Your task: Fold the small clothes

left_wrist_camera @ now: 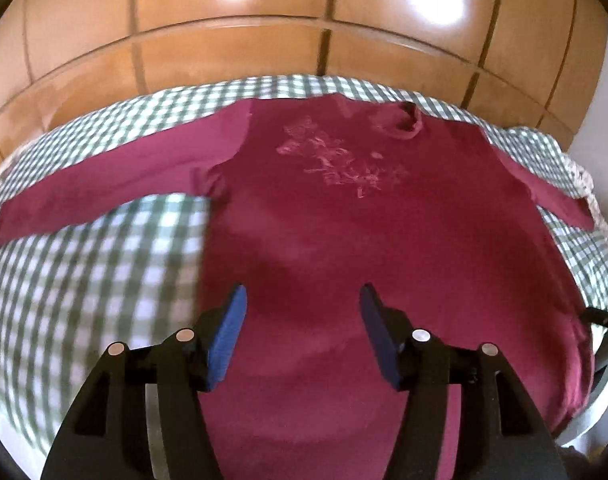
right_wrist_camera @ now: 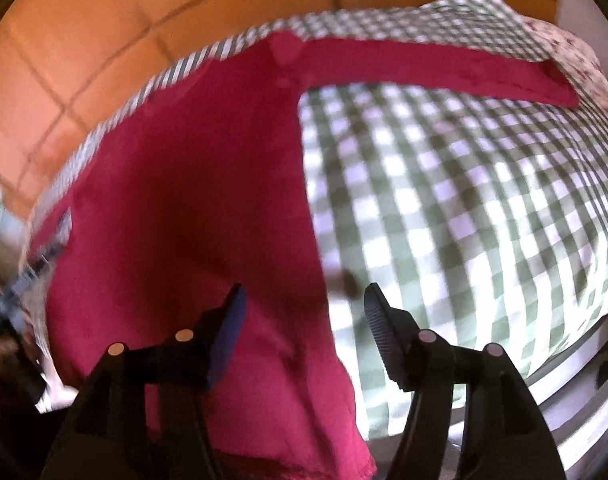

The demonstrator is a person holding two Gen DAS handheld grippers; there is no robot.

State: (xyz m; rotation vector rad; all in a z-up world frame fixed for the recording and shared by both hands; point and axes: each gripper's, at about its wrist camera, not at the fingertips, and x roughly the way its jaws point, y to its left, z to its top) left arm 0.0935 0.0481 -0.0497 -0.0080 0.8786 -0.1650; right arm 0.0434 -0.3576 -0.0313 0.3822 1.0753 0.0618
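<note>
Currently both the left gripper [left_wrist_camera: 302,300] and right gripper [right_wrist_camera: 304,300] hang open, empty, above the shirt [left_wrist_camera: 343,240], spread flat ahead for folding.

We see a table covered by a green-and-white checked cloth [left_wrist_camera: 104,280]; directly on it lies a dark red long-sleeved top [left_wrist_camera: 323,232], front up, a pale print on its chest; both sleeves stretch out sideways over the checks; the neck points to the far edge; at one corner a floral-patterned white fabric [right_wrist_camera: 575,60] shows beneath the sleeve end; beyond the table lies a floor of orange-brown tiles [left_wrist_camera: 232,52].
</note>
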